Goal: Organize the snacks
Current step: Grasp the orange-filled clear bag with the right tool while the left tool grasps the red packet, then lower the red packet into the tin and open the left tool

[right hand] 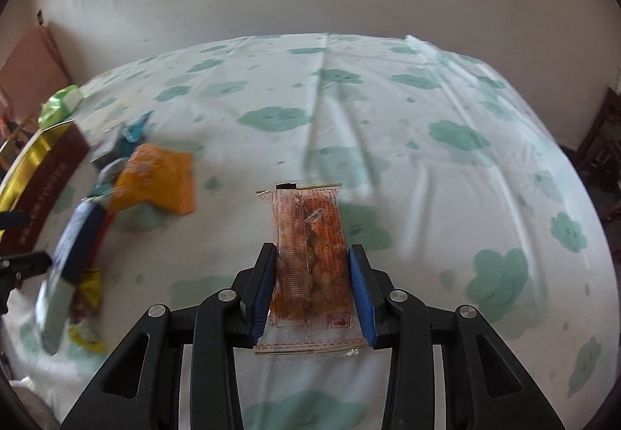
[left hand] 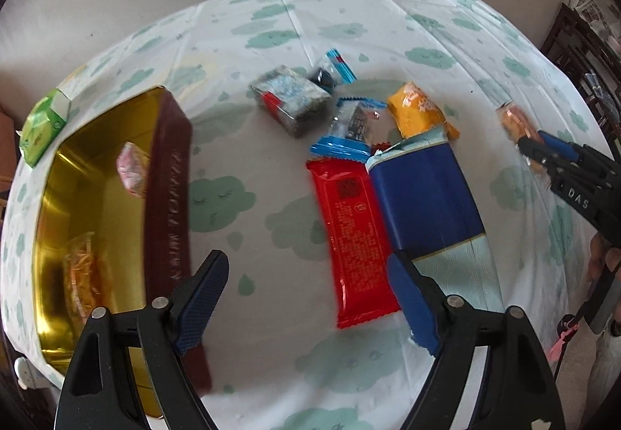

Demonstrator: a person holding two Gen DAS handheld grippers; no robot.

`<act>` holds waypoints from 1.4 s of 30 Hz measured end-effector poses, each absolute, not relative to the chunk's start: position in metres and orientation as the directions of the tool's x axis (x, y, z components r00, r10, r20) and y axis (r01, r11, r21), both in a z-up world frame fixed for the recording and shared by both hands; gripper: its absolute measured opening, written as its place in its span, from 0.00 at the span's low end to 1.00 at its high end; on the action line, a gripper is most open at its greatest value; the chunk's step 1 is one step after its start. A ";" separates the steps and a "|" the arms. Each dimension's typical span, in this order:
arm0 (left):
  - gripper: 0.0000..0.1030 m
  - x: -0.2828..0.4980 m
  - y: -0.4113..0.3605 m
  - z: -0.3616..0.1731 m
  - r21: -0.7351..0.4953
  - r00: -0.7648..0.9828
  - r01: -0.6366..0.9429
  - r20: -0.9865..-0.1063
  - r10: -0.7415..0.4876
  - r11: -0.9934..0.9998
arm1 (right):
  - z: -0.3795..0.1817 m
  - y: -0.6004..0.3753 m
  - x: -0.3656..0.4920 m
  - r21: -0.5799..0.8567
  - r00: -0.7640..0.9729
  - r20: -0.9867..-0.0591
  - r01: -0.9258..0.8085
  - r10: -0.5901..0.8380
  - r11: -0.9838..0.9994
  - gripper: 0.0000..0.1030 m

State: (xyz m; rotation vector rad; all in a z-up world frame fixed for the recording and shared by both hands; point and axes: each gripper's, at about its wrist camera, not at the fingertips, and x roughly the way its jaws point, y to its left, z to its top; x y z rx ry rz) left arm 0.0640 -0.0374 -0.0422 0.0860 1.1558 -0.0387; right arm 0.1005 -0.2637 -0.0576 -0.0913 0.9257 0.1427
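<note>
Right gripper (right hand: 312, 288) pinches a clear orange snack packet (right hand: 310, 247) across its width, blue pads pressed on both long edges, packet lifted off the tablecloth (right hand: 446, 197) and pointing away from the camera. In the left wrist view the same right gripper (left hand: 524, 148) shows at the far right edge, packet end sticking out past the tips, part of a hand (left hand: 601, 263) behind it. Left gripper (left hand: 310, 298) has jaws spread wide with nothing pinched; it hangs over bare cloth, with the red snack pack (left hand: 355, 236) partly between its fingers and the blue-and-pale-green pack (left hand: 427, 197) by its right finger. Those two lie side by side, touching. Beyond them: a clear wrapper with blue ends (left hand: 349, 131), a yellow-orange pouch (left hand: 417, 111), a dark rectangular block in clear wrap (left hand: 291, 100), and a small dark snack in a blue-edged wrapper (left hand: 330, 75), all clustered close together. Gold tin box (left hand: 62, 197) with dark red outer wall sits at the left edge of the table, holding a pink wrapped piece (left hand: 134, 170) and an orange-yellow packet (left hand: 83, 274). Green pack (left hand: 42, 123) lies just beyond the tin. Left side of the right wrist view is blurred.
</note>
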 end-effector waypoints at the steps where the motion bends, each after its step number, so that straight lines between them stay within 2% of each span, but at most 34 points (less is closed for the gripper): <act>1: 0.69 0.066 -0.038 -0.045 0.045 0.393 0.071 -0.920 0.013 0.996 | -0.058 -0.267 0.102 -0.019 0.597 -0.798 -0.154 0.078 0.988 0.37; 10: 0.68 0.084 -0.054 -0.052 -0.043 0.360 0.078 -0.930 -0.068 0.996 | -0.060 -0.275 0.106 0.006 0.597 -0.797 -0.141 0.090 0.990 0.39; 16: 0.68 0.086 -0.057 -0.061 -0.021 0.351 0.073 -0.935 -0.045 0.997 | -0.060 -0.275 0.106 0.009 0.597 -0.797 -0.140 0.092 0.990 0.39; 18: 0.62 0.086 -0.057 -0.062 -0.018 0.357 0.070 -0.933 -0.042 0.997 | -0.060 -0.275 0.106 0.011 0.597 -0.797 -0.140 0.093 0.990 0.39; 20: 0.44 0.086 -0.056 -0.061 -0.019 0.370 0.073 -0.928 -0.045 0.997 | -0.060 -0.274 0.106 0.013 0.597 -0.797 -0.140 0.095 0.990 0.39; 25: 0.39 0.088 -0.053 -0.057 -0.031 0.370 0.073 -0.927 -0.056 0.997 | -0.060 -0.273 0.107 0.006 0.597 -0.798 -0.140 0.089 0.990 0.39; 31: 0.39 0.078 -0.047 -0.053 -0.026 0.361 0.075 -0.931 -0.051 0.997 | -0.061 -0.269 0.106 -0.021 0.596 -0.800 -0.144 0.069 0.989 0.40; 42: 0.39 0.056 -0.035 -0.035 -0.089 0.357 0.085 -0.927 -0.113 0.992 | -0.062 -0.266 0.106 -0.036 0.596 -0.801 -0.146 0.059 0.989 0.40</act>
